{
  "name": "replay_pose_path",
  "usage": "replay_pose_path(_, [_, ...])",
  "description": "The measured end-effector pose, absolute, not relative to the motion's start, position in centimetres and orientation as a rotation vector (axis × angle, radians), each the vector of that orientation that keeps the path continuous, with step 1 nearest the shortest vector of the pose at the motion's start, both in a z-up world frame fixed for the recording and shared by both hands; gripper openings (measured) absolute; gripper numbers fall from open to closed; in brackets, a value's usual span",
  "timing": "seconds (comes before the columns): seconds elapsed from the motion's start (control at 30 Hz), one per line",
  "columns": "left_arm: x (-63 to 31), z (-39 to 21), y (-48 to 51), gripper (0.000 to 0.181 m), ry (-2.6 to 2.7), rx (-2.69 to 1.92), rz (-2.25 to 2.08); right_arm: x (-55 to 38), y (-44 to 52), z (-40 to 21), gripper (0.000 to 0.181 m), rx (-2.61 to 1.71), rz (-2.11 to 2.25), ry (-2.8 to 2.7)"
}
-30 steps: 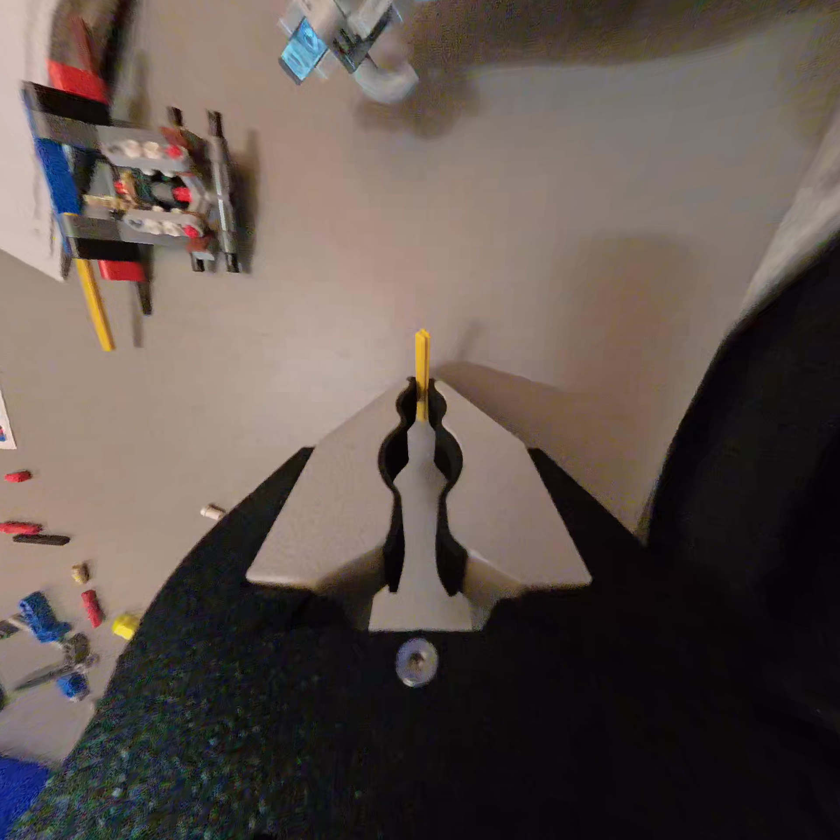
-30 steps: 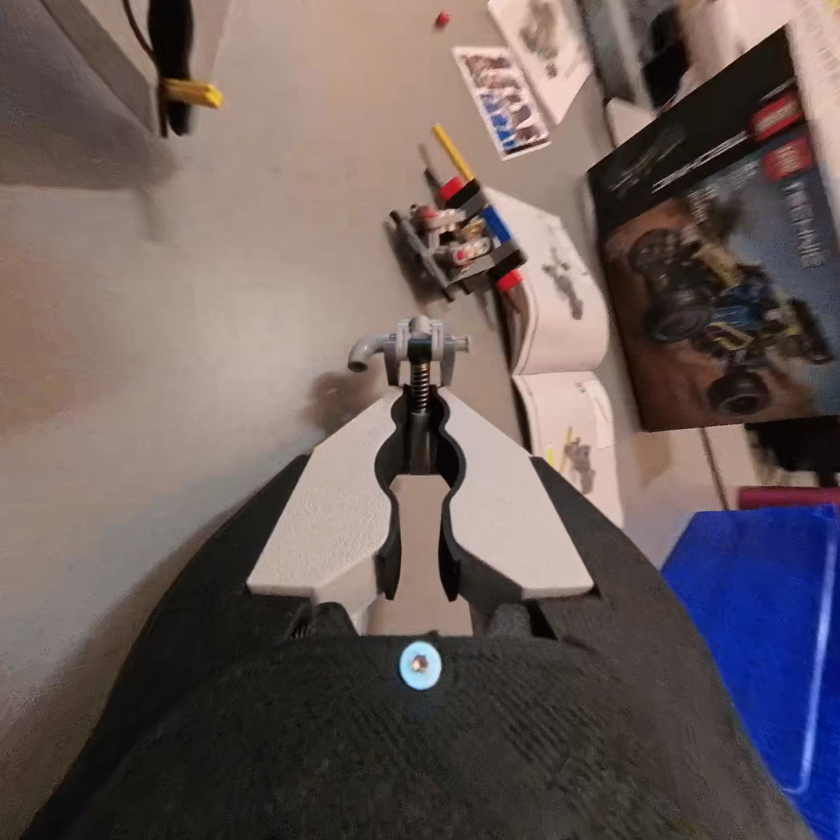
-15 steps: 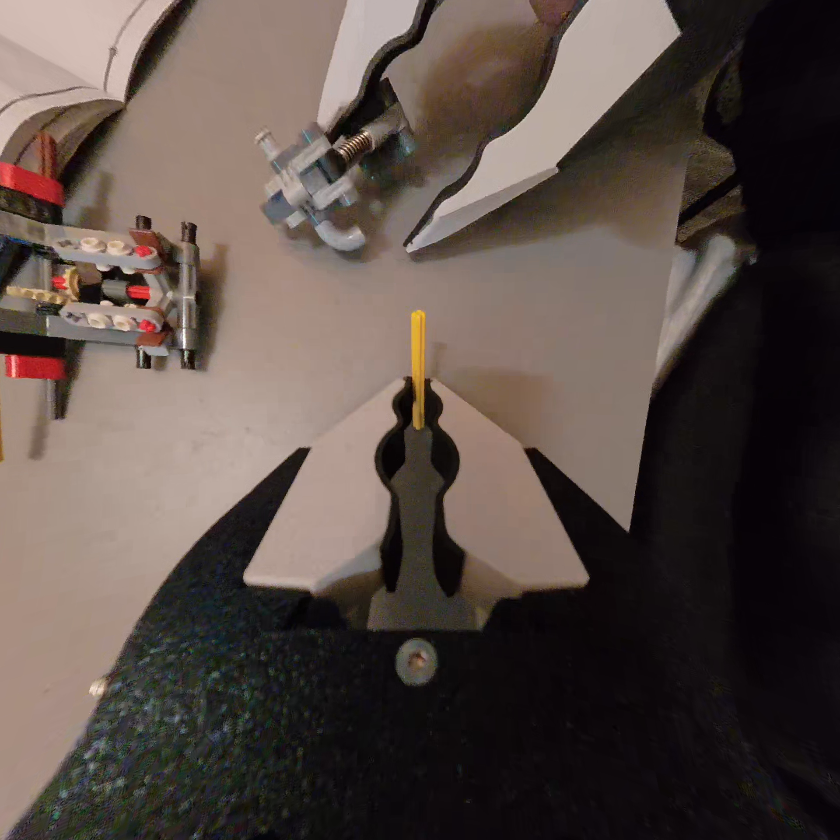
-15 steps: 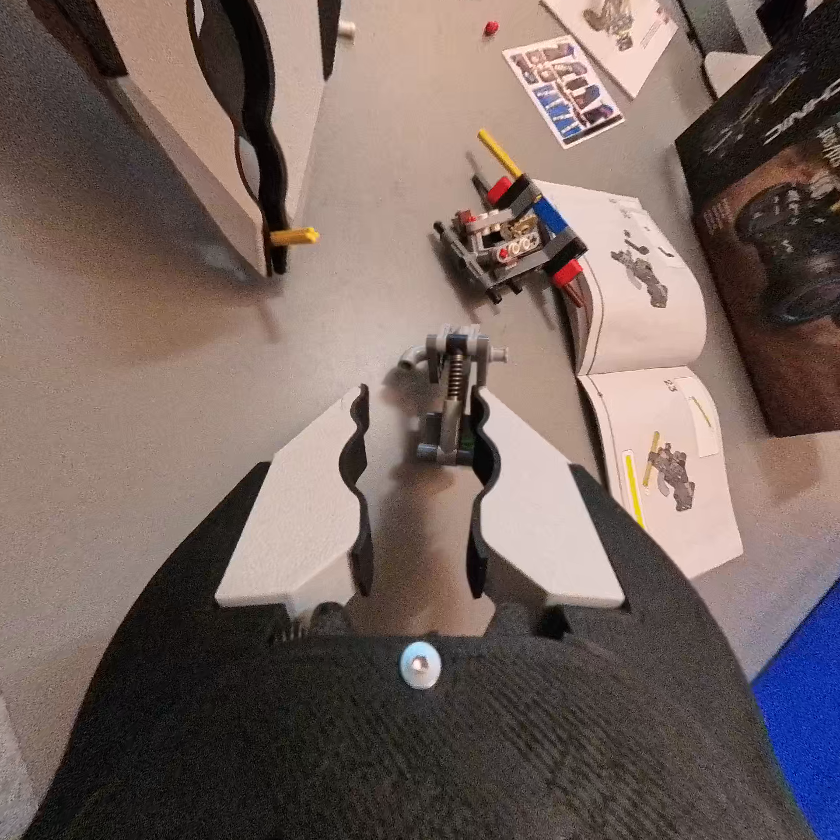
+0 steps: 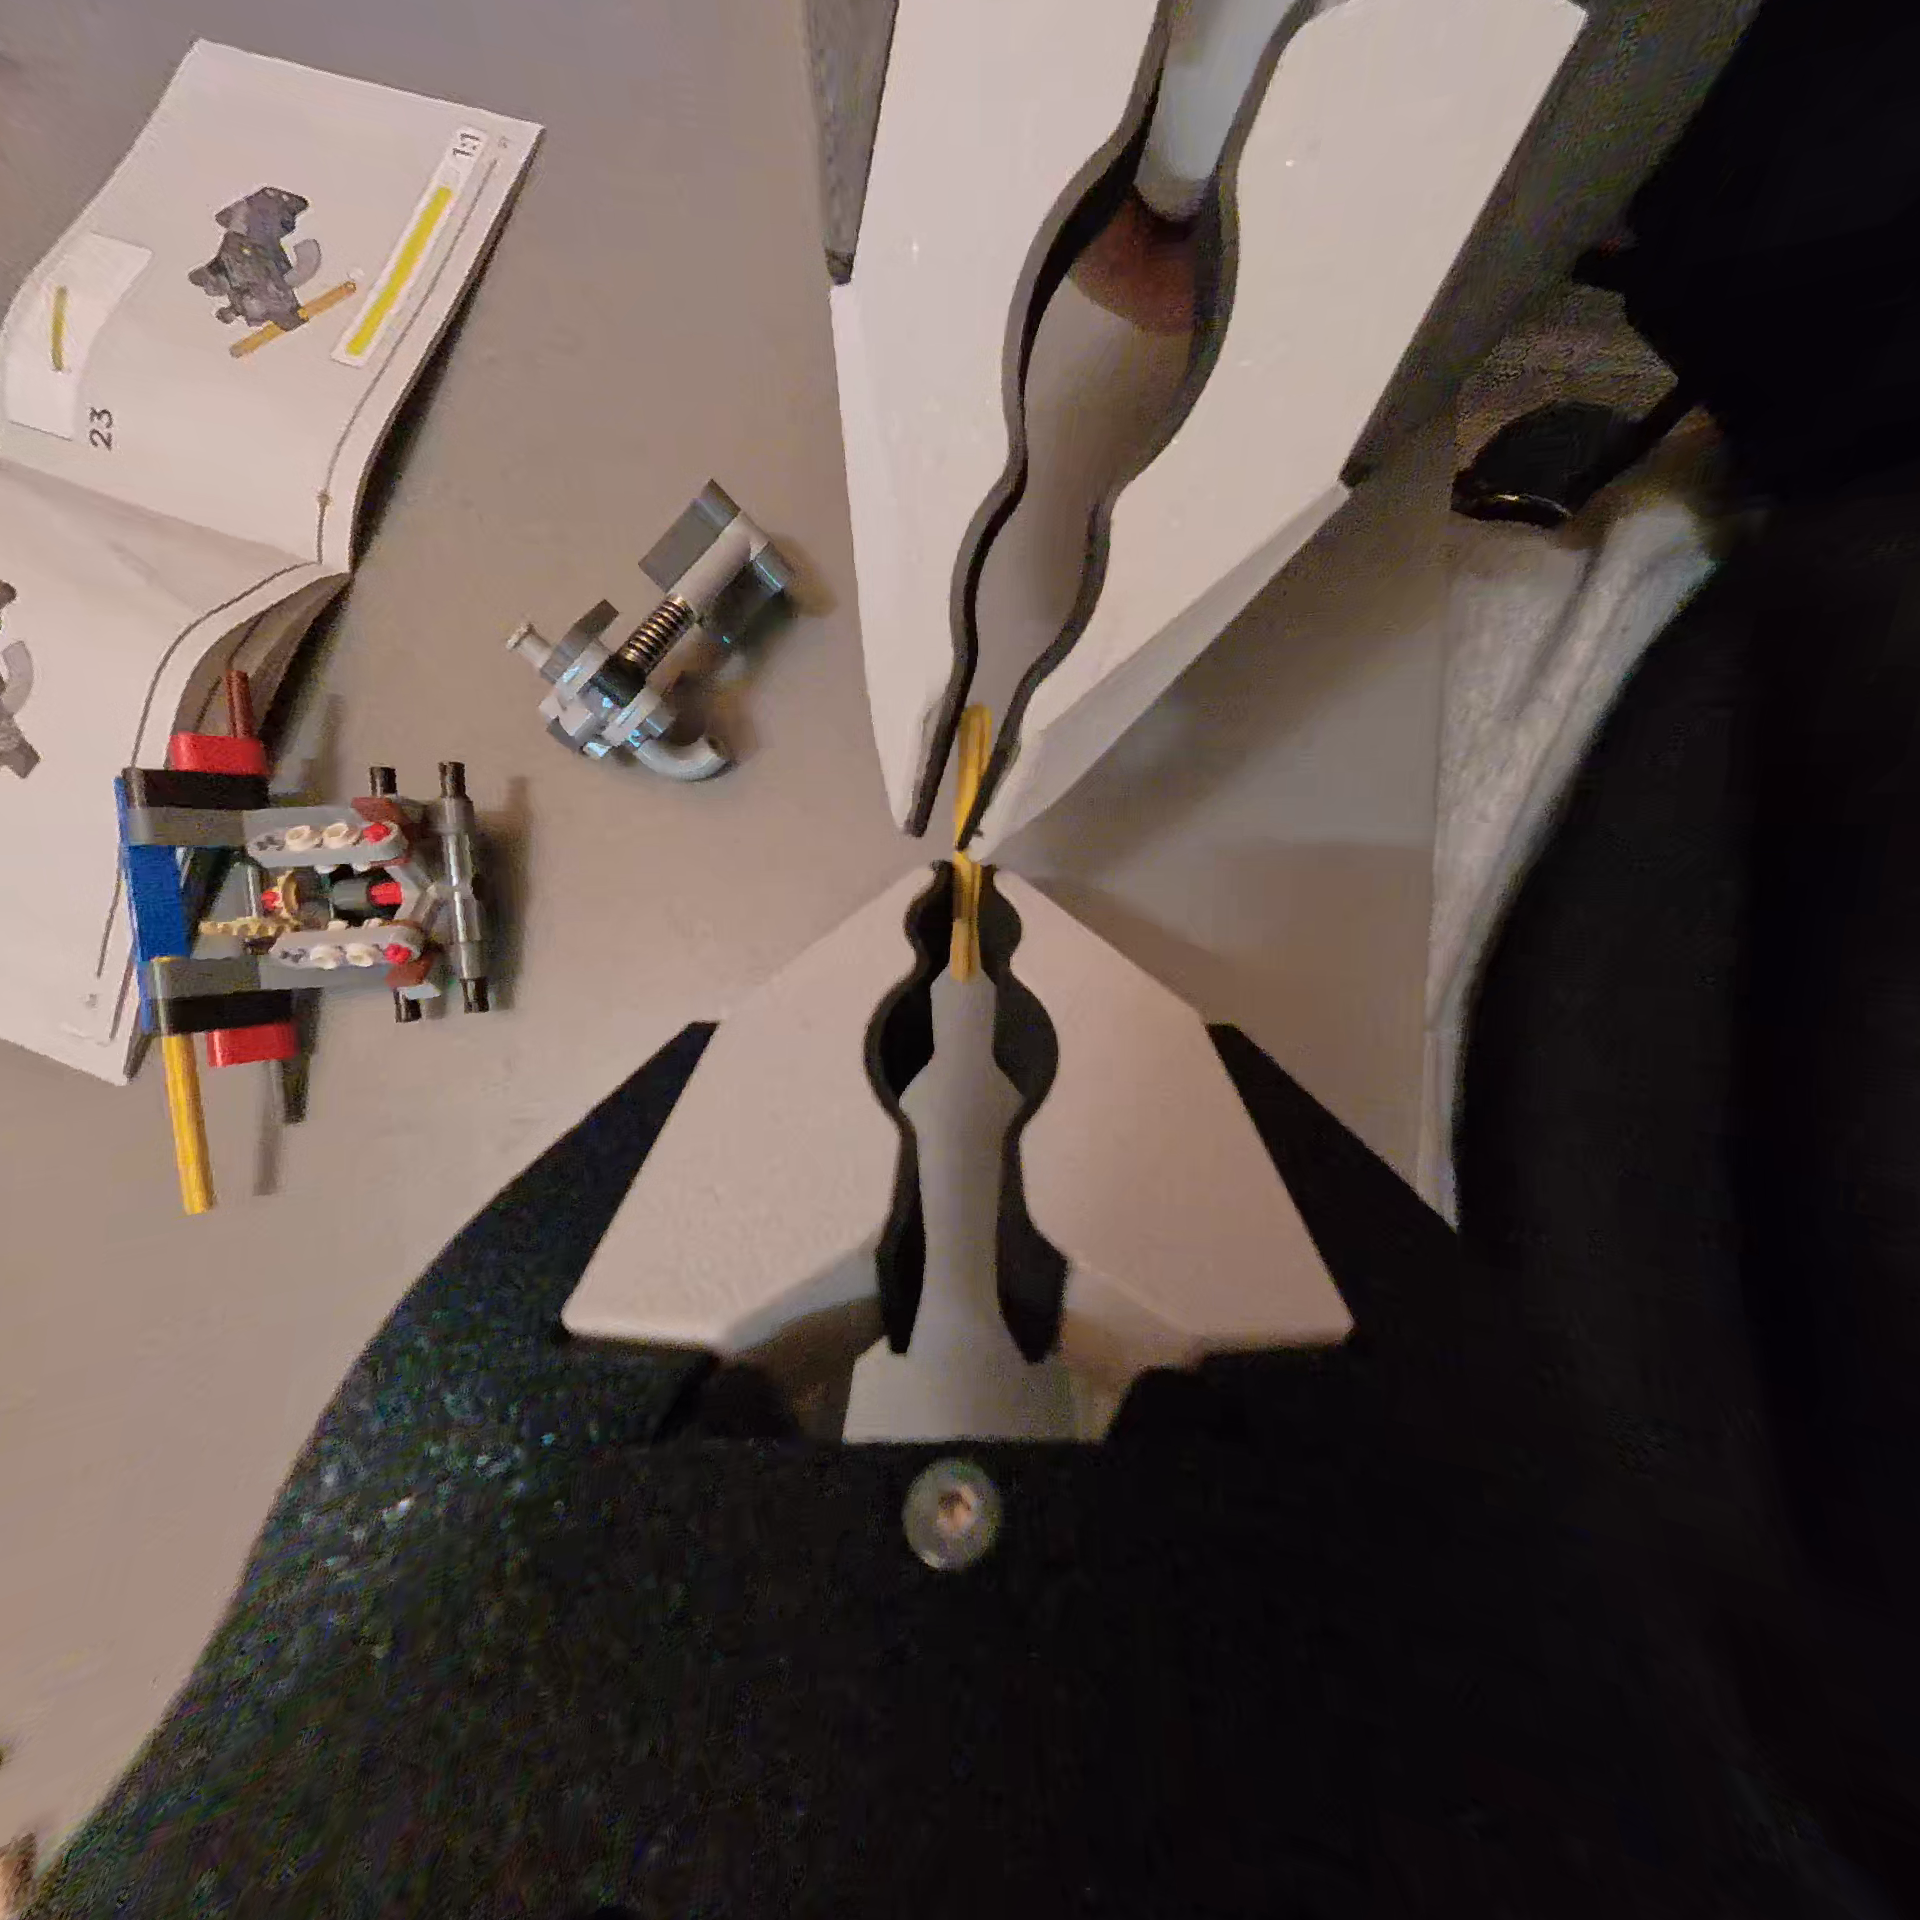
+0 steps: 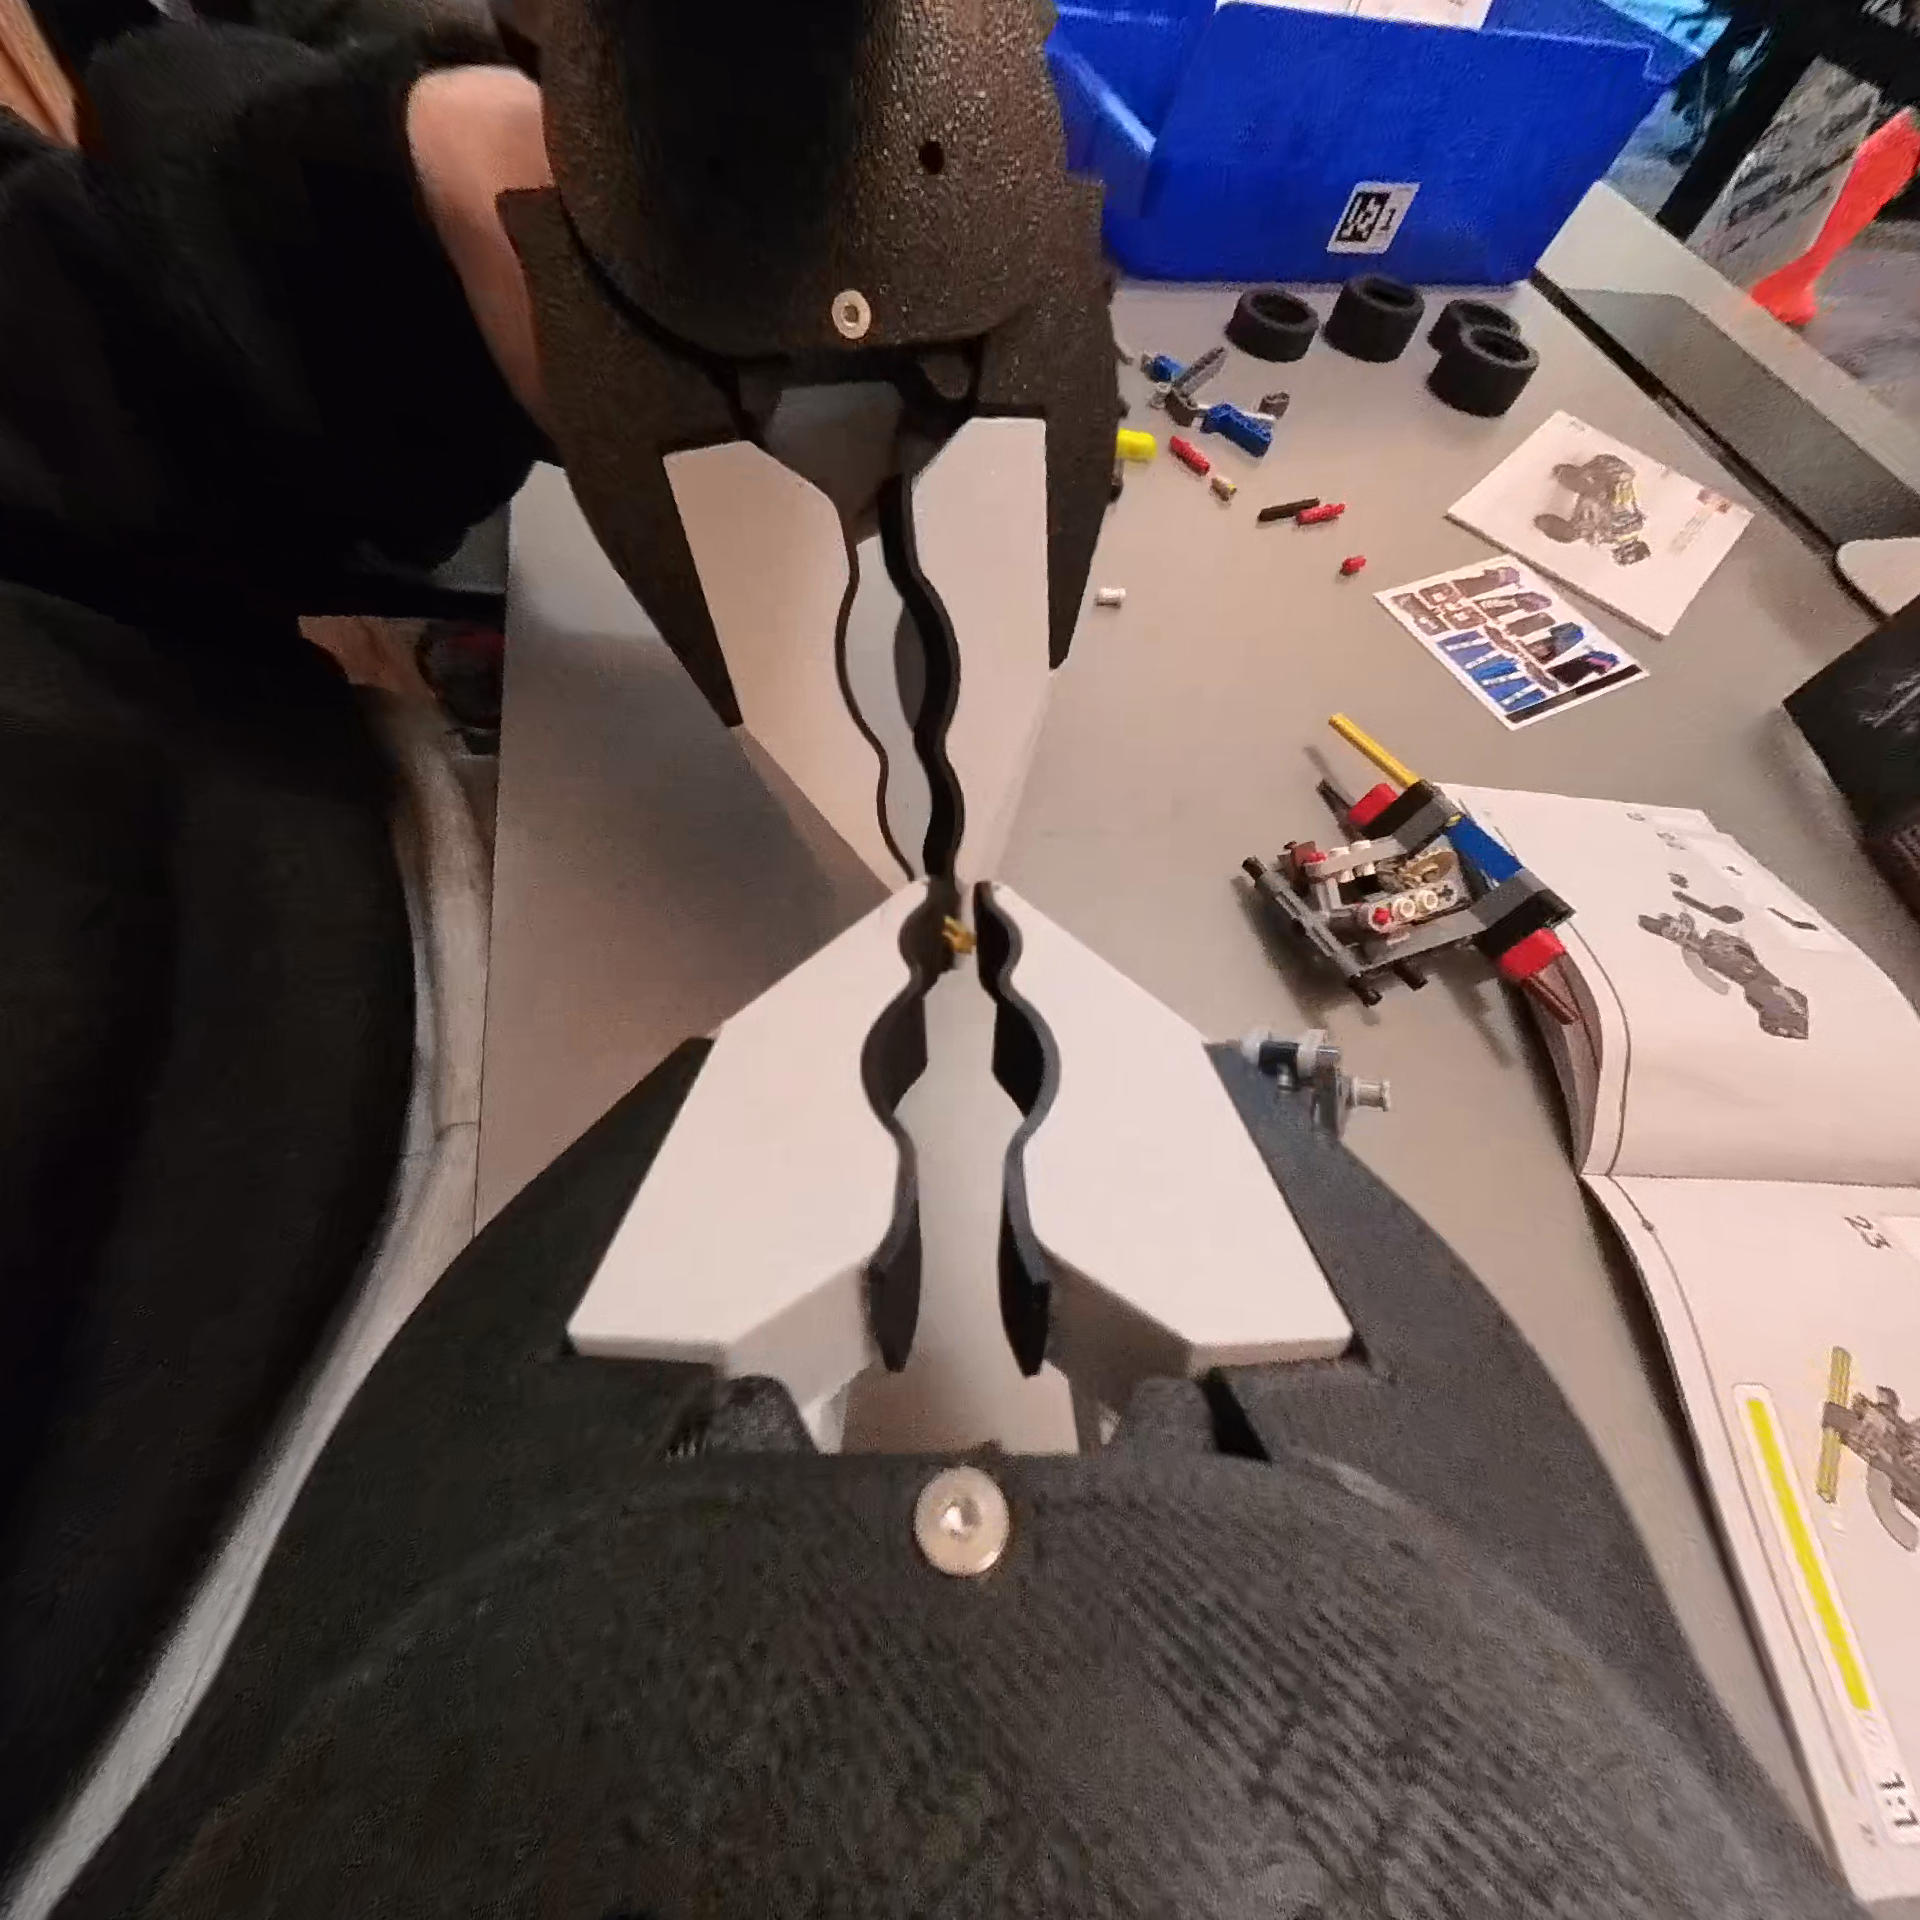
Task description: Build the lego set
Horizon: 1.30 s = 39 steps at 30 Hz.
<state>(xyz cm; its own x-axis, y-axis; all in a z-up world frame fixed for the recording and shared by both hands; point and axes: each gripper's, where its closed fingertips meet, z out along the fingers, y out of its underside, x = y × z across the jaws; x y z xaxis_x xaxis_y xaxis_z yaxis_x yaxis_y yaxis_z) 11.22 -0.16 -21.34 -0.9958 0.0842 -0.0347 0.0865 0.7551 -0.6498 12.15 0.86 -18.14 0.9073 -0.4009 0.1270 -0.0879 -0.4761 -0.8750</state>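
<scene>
My left gripper [image 5: 961,883] is shut on a thin yellow axle [image 5: 971,758] and holds it above the grey table [image 5: 644,1091]. My right gripper [image 6: 948,904] meets it tip to tip and is shut on the axle's other end [image 6: 954,937]. The right gripper also shows in the left wrist view [image 5: 951,826], the left gripper in the right wrist view [image 6: 940,878]. A grey spring assembly [image 5: 655,644] lies on the table, free of both grippers. The partly built chassis [image 5: 312,904] sits beside the open instruction booklet [image 5: 260,312].
A blue bin [image 6: 1351,104] and several black tyres [image 6: 1371,317] stand at the back. Loose small parts [image 6: 1216,416], a sticker sheet [image 6: 1507,649] and a leaflet [image 6: 1600,520] lie beyond. A dark box [image 6: 1870,717] is at the right edge, a person's dark sleeve [image 6: 208,312] at the left.
My right gripper opened and left the spring assembly on the table, then swung over to the left gripper and closed on the free end of the yellow axle.
</scene>
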Motion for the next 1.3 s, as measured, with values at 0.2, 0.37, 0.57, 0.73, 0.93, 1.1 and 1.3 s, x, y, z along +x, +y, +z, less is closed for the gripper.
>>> replay_pose_path(0.2, [11.2,-17.2,-1.6,0.001,2.706,0.294,-1.627,11.9,-0.5,-14.5,0.002,-1.779,-0.272,0.39])
replay_pose_path(0.37, [11.2,-13.1,-1.7,0.001,2.48,0.258,-2.096,11.7,-0.6,-10.8,0.002,-1.49,-0.154,0.421])
replay_pose_path(0.57, [11.2,-12.7,-1.8,0.001,2.468,0.218,-2.167,11.7,-0.7,-10.4,0.002,-1.45,-0.134,0.418])
replay_pose_path(0.73, [11.1,-13.3,-1.9,0.001,2.486,0.241,-2.135,11.8,-0.5,-10.8,0.002,-1.45,-0.124,0.425])
replay_pose_path(0.93, [11.9,-14.7,-2.2,0.001,2.545,0.176,-2.021,12.4,-0.8,-12.3,0.002,-1.528,-0.135,0.471])
replay_pose_path(1.1, [15.4,-18.5,-1.4,0.001,2.655,-0.078,-1.619,16.8,-7.0,-17.2,0.026,-1.901,-0.642,0.721])
replay_pose_path(1.3, [17.1,-21.0,-0.5,0.0,2.76,-0.348,-1.523,17.7,-6.2,-21.4,0.041,-2.148,-0.59,0.72])
